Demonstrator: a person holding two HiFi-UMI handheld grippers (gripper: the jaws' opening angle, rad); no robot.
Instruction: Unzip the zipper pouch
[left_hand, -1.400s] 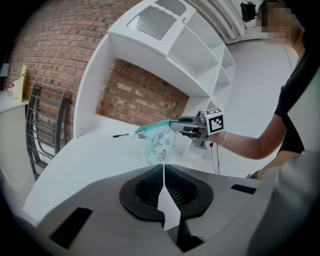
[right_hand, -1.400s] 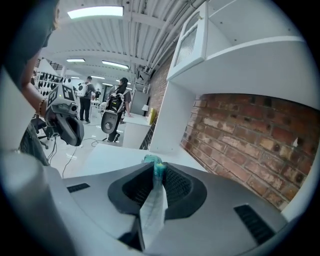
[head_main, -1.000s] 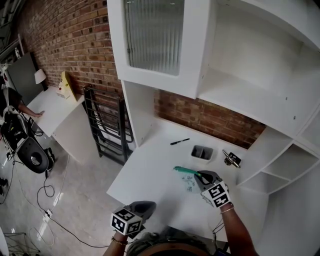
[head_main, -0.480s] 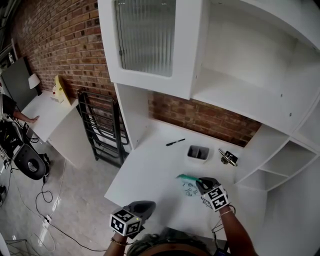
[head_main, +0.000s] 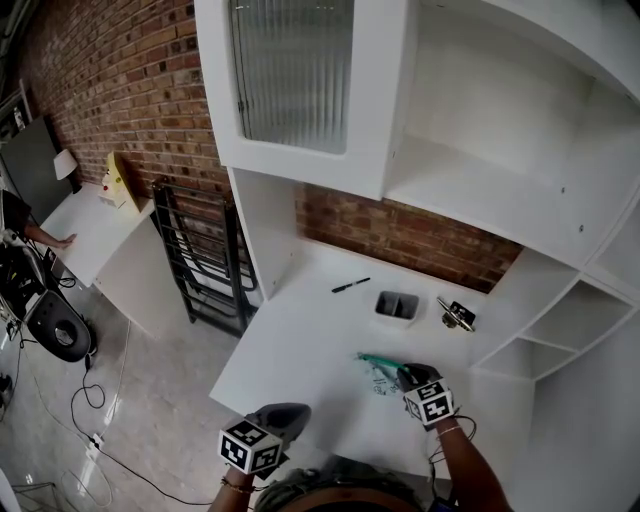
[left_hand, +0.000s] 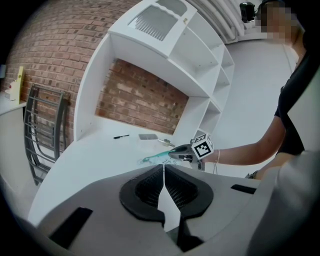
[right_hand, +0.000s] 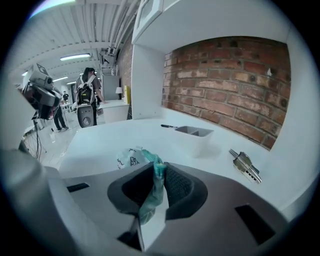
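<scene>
Lowered since a second ago, the zipper pouch (head_main: 378, 371) hangs low over the white desk (head_main: 300, 345), its teal edge pinched in the right gripper (head_main: 404, 376). A divided tray (head_main: 397, 306) stands at its 12 o'clock, keys (head_main: 458, 316) at 2, a pen (head_main: 351, 285) at 11. The left gripper (left_hand: 164, 174), jaws pressed together on nothing, hovers at 7.

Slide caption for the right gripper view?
Right gripper shut on the teal edge of the zipper pouch; tray, pen and keys on the white desk behind.
</scene>
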